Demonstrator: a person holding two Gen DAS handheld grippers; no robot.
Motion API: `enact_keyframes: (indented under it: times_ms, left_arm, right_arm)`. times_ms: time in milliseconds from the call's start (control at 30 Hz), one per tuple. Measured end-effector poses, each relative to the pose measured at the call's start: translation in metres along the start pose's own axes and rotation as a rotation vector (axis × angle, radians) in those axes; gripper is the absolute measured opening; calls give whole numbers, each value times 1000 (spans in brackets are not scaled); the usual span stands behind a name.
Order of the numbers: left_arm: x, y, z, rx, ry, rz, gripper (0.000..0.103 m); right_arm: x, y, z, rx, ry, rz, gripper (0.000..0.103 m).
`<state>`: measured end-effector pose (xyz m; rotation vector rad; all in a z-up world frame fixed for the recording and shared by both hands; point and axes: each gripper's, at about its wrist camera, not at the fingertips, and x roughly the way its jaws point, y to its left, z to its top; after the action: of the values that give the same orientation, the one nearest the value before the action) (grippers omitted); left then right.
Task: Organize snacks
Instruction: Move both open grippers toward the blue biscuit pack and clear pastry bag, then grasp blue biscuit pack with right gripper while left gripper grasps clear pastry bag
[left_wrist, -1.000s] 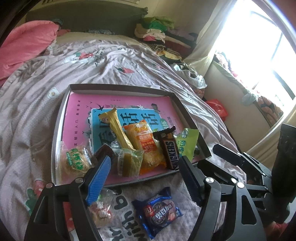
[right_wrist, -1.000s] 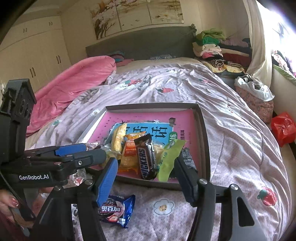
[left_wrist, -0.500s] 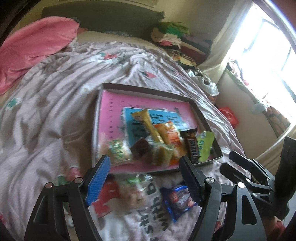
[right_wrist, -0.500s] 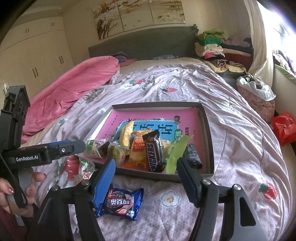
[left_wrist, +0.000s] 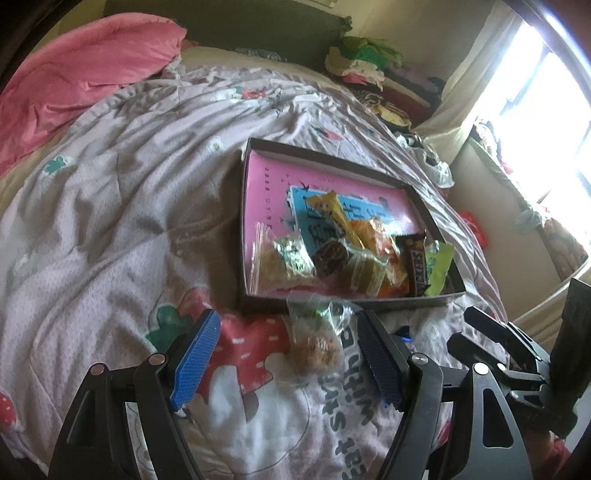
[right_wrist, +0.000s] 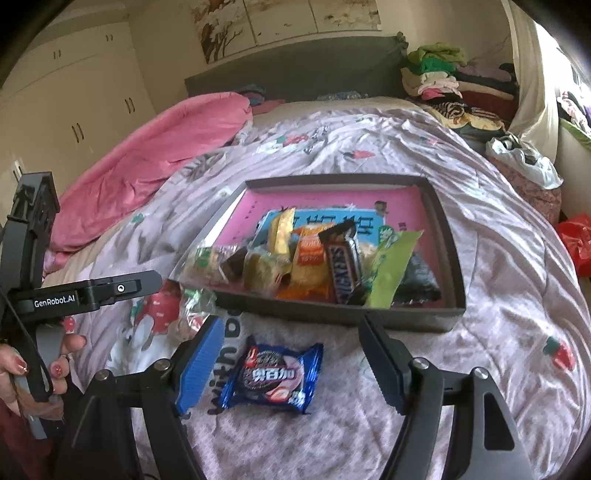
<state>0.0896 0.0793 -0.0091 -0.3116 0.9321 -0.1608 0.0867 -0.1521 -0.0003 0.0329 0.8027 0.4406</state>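
A lilac printed quilt covers the bed; on it sits a dark shallow box with a pink liner, its near end heaped with snacks, a Snickers bar among them; a blue cookie packet lies on the quilt just in front of the box, between the wide-spread fingers of the right gripper; a clear-wrapped snack lies beside the box's near wall, between the wide-spread fingers of the left gripper; neither claw holds anything.
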Motion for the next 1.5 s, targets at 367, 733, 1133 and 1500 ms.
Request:
enact_keyframes:
  times_ms: [367,733,1133,1500]
  left_arm:
    - [20,-14,-16,41,53,11,78]
    - [45,-17,-27,63,88,42,78]
    - [56,-21,-27,75,81,32,52]
    - [33,-31,-24,99,38,-10,40]
  right_arm:
    - [25,8,-26,25,107,-5,75]
    - [55,20,-40,-7,161,-50,75]
    - [61,26,-45,-78,124,-93,55]
    - [19,-5,-23,18,-9,-98,54]
